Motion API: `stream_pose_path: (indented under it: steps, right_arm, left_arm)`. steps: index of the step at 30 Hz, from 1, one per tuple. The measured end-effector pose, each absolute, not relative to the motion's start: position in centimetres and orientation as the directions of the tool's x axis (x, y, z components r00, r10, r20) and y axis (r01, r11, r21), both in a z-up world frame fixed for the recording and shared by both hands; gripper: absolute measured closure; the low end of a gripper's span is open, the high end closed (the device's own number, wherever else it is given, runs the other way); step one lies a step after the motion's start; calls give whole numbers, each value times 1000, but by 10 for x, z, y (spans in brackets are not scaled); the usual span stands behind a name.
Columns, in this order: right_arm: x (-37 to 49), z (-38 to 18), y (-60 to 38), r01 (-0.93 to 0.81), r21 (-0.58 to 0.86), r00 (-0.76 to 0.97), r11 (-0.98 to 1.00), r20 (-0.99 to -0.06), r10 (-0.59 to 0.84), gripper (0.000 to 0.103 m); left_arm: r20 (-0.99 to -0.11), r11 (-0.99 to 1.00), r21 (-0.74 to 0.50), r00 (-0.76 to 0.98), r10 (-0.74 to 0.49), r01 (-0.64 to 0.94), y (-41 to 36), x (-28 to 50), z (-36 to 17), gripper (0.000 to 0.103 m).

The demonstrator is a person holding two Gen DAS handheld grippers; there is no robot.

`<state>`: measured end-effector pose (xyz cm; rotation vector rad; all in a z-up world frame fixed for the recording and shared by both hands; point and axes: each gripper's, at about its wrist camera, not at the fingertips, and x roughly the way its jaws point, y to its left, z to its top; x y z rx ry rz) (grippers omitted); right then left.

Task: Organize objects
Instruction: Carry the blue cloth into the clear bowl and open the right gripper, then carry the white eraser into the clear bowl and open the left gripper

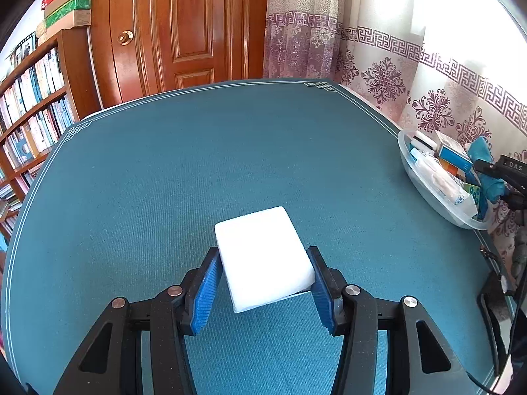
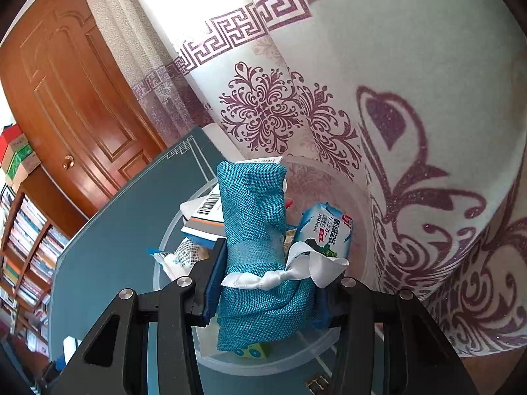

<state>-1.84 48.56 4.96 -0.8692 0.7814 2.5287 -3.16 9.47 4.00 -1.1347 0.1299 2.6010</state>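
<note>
My left gripper [image 1: 265, 283] is shut on a white rectangular block [image 1: 262, 256] and holds it just above the teal table mat [image 1: 197, 171], front centre. My right gripper [image 2: 266, 283] is shut on a teal woven pouch [image 2: 253, 217] tied with a white ribbon [image 2: 296, 271], and holds it over the clear plastic bin [image 2: 332, 335]. The bin [image 1: 428, 194] stands at the table's right edge in the left wrist view, with the pouch [image 1: 487, 168] and the right gripper's black tip over it. In the bin lie small boxes [image 2: 204, 220] and a blue-white cracker packet [image 2: 322, 230].
A patterned white and purple curtain [image 1: 411, 75] hangs right behind the bin. A wooden door [image 1: 184, 29] stands beyond the table's far edge. A bookshelf [image 1: 29, 105] with stacked boxes on top stands at the left.
</note>
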Motion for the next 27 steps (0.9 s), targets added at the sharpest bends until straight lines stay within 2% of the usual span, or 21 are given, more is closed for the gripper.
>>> stream_pose_path:
  steps: [4,10,21,27]
  right_arm:
    - [-25,46,487,-505,364,-736,-783,-656,169,49]
    - [-17,58,458,-496,130,-731,-858,-596,332,31]
    - [30,74,416,-414,-22,-779,-910,-509,367,31]
    - [51,64,401,-348,-23,-791,-937,-529,307,31]
  left_arm:
    - [-728,-949,-39,-642,242,-314,97,-30,41,48]
    - [-730,-941,-55,-630,266,-334,103,-29,41,48]
    - [-725,-911,-62,-608,322,-407,129,-25,46,48]
    - [-725,-871,-92,-567,391,-483,161,-26,51,48]
